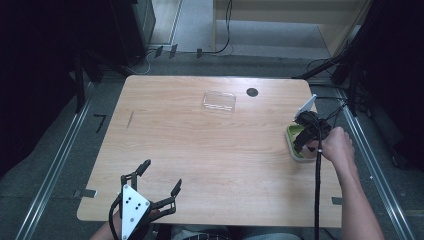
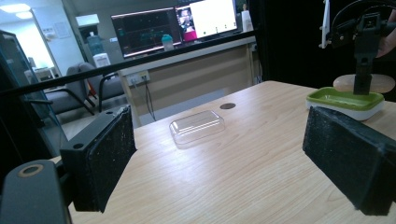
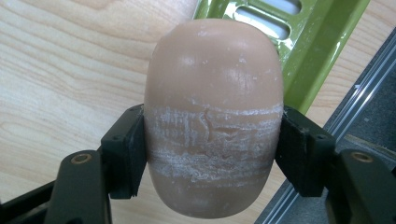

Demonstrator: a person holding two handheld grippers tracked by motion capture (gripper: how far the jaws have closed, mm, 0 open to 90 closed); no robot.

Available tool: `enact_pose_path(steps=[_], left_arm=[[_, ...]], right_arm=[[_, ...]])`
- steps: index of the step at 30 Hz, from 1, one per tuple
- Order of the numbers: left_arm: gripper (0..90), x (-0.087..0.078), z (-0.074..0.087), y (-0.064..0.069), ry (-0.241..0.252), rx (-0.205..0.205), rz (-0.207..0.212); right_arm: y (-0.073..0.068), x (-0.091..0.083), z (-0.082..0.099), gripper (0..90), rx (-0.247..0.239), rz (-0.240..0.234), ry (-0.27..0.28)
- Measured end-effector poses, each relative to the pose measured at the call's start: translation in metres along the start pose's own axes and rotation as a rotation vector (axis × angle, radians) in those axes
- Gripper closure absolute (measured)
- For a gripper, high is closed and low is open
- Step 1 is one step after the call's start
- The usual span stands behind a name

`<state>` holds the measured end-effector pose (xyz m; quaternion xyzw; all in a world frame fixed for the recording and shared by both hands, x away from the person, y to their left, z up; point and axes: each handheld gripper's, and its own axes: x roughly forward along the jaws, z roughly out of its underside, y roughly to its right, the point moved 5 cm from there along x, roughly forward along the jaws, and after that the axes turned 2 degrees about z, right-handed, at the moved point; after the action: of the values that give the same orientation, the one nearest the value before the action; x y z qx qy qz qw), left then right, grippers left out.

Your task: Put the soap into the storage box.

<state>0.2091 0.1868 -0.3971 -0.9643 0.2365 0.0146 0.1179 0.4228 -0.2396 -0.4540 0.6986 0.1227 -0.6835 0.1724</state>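
Note:
A tan oval bar of soap, scuffed white across its middle, is clamped between the two black jaws of my right gripper. The right gripper hangs at the table's right edge over a green and white soap dish. In the left gripper view the soap sits just above the dish; I cannot tell whether they touch. My left gripper rests near the front left of the table, its pads wide apart with nothing between them.
A clear plastic lid lies at the far middle of the wooden table, with a small dark round hole to its right. A metal rail runs beside the table's right edge. Desks and monitors stand beyond the far edge.

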Motion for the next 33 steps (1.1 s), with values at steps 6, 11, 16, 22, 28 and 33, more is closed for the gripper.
enact_pose_path(steps=[6,11,16,22,28,33], left_arm=[[9.9,0.000,0.000,0.000,-0.001,0.000,0.000],[9.9,0.000,0.000,0.000,-0.002,0.000,0.000],[9.9,0.000,0.000,0.000,-0.002,0.000,-0.001],[9.9,0.000,0.000,0.000,-0.001,0.000,-0.001],[9.9,0.000,0.000,0.000,-0.002,0.000,-0.001],[9.9,0.000,0.000,0.000,-0.001,0.000,0.000]], right_arm=[[0.003,0.001,-0.006,33.5,0.026,-0.002,0.007],[0.008,0.005,-0.010,33.5,0.039,-0.006,0.015],[0.013,0.007,-0.013,33.4,0.061,-0.012,0.013],[0.017,0.009,-0.017,33.4,0.075,-0.016,0.022],[0.020,0.012,-0.021,33.4,0.083,-0.017,0.022],[0.023,0.015,-0.022,33.5,0.103,-0.020,0.021]])
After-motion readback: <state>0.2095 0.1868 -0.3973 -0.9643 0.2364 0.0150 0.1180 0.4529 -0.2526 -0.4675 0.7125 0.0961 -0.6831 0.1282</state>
